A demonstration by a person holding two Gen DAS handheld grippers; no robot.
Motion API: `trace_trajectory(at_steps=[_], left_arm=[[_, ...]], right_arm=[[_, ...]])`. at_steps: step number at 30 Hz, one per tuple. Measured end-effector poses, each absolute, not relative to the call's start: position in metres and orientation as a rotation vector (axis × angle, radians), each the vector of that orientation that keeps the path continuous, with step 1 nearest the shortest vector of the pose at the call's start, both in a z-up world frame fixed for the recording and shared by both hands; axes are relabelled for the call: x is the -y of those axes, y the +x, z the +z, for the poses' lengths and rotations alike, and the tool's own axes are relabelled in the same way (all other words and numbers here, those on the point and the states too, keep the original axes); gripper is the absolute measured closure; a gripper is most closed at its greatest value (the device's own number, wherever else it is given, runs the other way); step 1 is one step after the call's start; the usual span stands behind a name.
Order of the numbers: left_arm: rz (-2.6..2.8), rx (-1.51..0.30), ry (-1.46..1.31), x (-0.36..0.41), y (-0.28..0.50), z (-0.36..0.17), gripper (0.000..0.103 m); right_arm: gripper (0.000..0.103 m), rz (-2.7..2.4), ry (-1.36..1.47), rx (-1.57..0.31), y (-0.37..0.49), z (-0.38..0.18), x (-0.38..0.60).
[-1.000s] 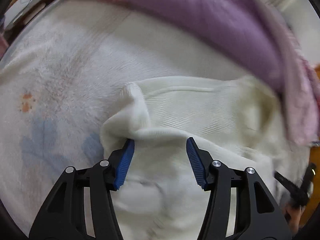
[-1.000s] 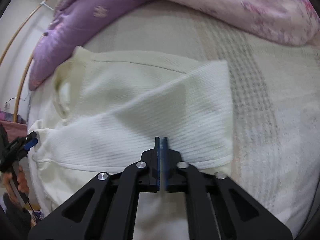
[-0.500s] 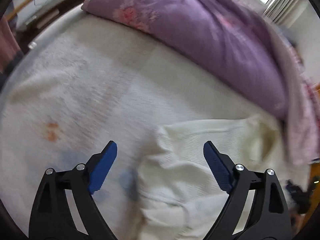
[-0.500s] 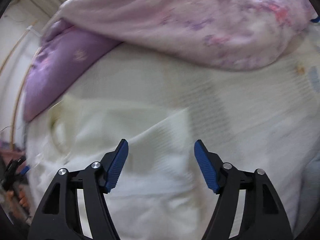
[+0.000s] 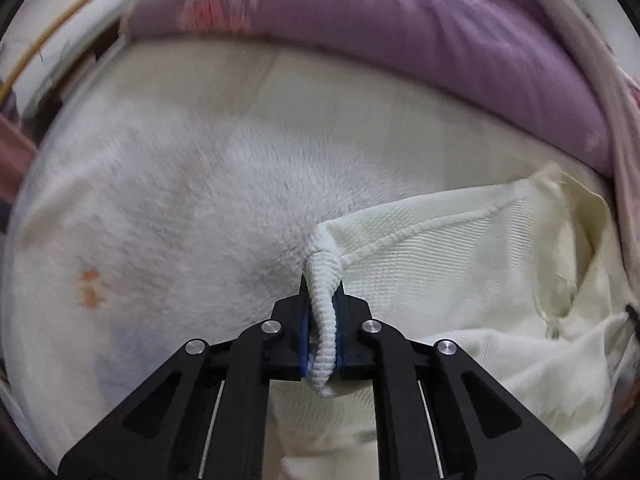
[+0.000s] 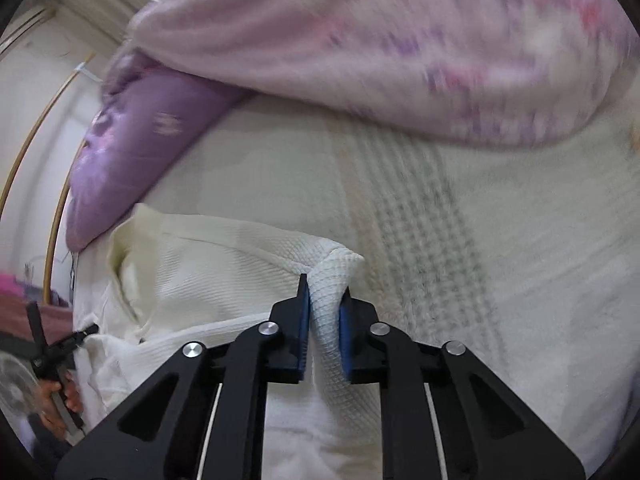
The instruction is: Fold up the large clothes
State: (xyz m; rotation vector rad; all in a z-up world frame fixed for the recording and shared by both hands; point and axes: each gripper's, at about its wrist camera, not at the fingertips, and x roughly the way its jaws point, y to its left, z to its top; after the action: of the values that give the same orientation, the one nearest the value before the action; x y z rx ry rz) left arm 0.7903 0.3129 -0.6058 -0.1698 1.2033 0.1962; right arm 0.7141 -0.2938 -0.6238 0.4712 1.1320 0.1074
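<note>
Pinching opposite corners of the cream knit top (image 5: 460,280) lying on the bed (image 5: 180,200), left hand-held gripper (image 5: 322,320) and right hand-held gripper (image 6: 324,320) both clamped on bunched fabric (soft, light, stretchy, so grip the thicker hems).

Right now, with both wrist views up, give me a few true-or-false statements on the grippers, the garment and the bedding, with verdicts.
1. The left gripper is shut on the garment. True.
2. The right gripper hangs open over bare sheet. False: its jaws pinch a garment corner.
3. A purple quilt lies beyond the garment. True.
4. The garment is dark blue. False: it is cream.
5. The garment rests on a wooden table. False: it lies on the sheet.
</note>
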Motion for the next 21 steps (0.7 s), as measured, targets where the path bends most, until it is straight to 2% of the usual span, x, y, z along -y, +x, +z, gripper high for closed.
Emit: trace_trajectory(at_steps=[7, 13, 17, 19, 21], left_arm=[[0.144, -1.022, -0.173, -0.303, 0.707, -0.526, 0.095], [0.141, -1.013, -0.220, -0.311, 0.602, -0.499, 0.095], [0.172, -1.074, -0.299, -0.321, 0.535, -0.506, 0.095], [0.203, -1.121, -0.349, -0.325, 0.497, -0.521, 0.095], [0.234, -1.191, -0.410, -0.327, 0.467, -0.542, 0.091]], right_arm=[[0.094, 0.162, 0.332, -0.934, 0.639, -0.533, 0.258], [0.094, 0.170, 0.314, -0.881, 0.540, -0.478, 0.243], [0.093, 0.143, 0.373, -0.939, 0.467, -0.478, 0.252], [0.090, 0.102, 0.407, -0.982, 0.433, -0.490, 0.258], [0.082, 0.052, 0.480, -1.081, 0.401, -0.518, 0.266]])
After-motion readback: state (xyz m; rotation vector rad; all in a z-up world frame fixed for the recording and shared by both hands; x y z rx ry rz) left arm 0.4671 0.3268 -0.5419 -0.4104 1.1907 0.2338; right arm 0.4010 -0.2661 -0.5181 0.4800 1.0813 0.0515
